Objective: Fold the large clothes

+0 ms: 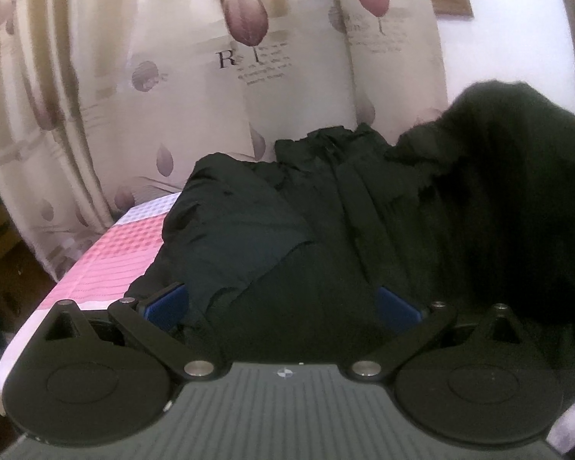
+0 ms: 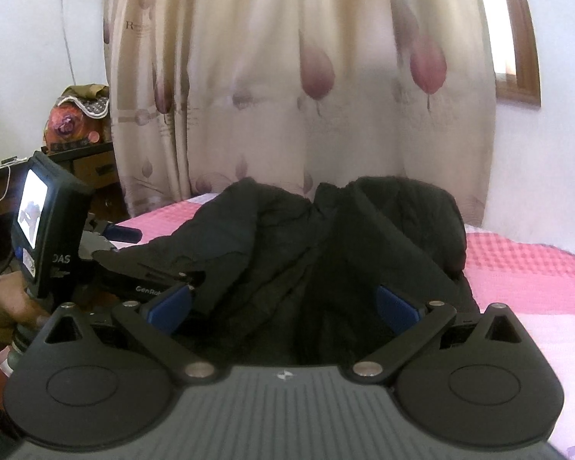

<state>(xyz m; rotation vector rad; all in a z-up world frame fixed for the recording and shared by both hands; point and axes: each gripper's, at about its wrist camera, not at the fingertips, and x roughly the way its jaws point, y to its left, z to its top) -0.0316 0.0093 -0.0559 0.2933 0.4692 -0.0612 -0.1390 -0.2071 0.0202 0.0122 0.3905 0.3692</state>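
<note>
Two grippers — left gripper (image 1: pixel 283 303) and right gripper (image 2: pixel 283 303) — hover with jaws spread apart over the black jacket (image 2: pixel 326 253), which lies crumpled on the pink bed (image 2: pixel 525 268). Each should probably pinch one single hem corner, not bunched layers.

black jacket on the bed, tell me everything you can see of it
The black padded jacket looks like a matte, quilted coat, lying rumpled and unfolded on the pink checked bedsheet in front of the cream leaf-print curtain. A sleeve or flap is folded across its left part, and a fuzzy black portion, perhaps a hood trim, bulges at the right in the left wrist view. Both the left gripper and the right gripper are open at its near edge; contact is unclear.
</note>
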